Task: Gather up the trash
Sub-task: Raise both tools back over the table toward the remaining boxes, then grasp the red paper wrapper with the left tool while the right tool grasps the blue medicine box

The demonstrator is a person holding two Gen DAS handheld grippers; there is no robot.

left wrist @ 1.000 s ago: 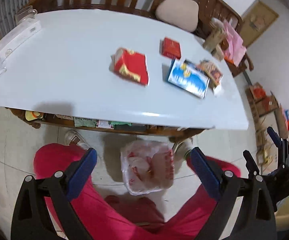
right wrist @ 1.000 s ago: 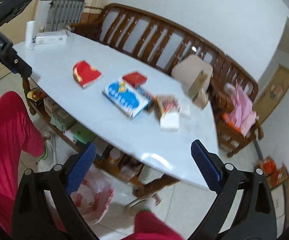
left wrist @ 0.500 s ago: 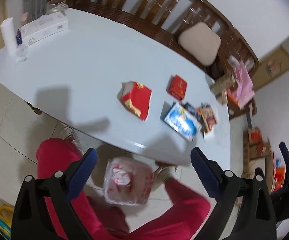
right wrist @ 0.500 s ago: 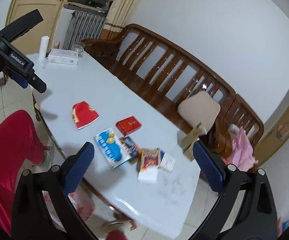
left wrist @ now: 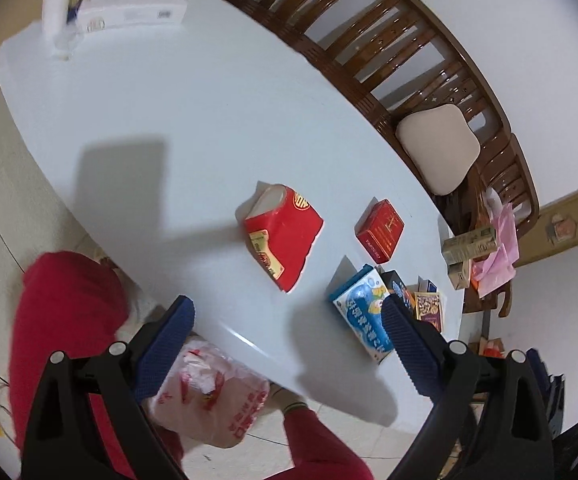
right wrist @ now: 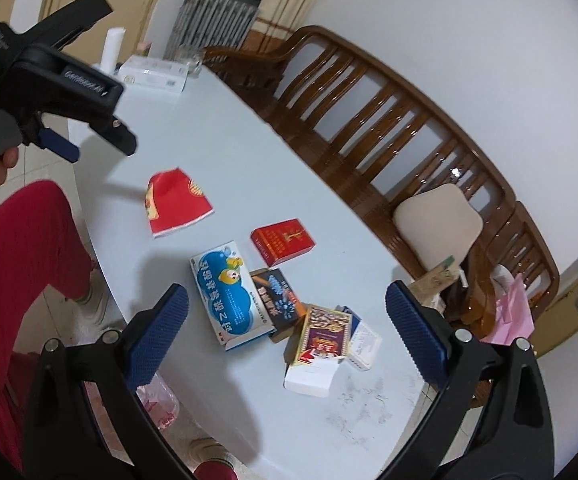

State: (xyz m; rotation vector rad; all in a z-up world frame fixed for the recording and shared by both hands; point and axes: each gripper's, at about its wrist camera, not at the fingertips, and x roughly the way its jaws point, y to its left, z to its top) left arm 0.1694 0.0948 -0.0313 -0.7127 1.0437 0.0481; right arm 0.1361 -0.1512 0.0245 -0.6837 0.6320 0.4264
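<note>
Several empty cartons lie on the white table (left wrist: 161, 112): a torn red carton (left wrist: 283, 232) (right wrist: 177, 200), a small red box (left wrist: 380, 230) (right wrist: 283, 240), a blue and white box (left wrist: 363, 316) (right wrist: 229, 292), a dark box (right wrist: 279, 300) and a purple and gold box (right wrist: 325, 332) on white boxes. A pink and white trash bag (left wrist: 213, 396) (right wrist: 157, 400) stands on the floor by the table's near edge. My left gripper (left wrist: 287, 344) is open and empty, high over the near edge. My right gripper (right wrist: 287, 328) is open and empty above the cartons.
A wooden bench (right wrist: 389, 120) with a beige cushion (right wrist: 437, 228) runs behind the table. A white box (left wrist: 133, 8) and a paper roll (left wrist: 55, 4) sit at the far end. The person's red-trousered legs (left wrist: 65, 320) are at the near side.
Both grippers have risen and tilted toward the table top, so the cartons now fill more of each view. Both stay open and empty.
</note>
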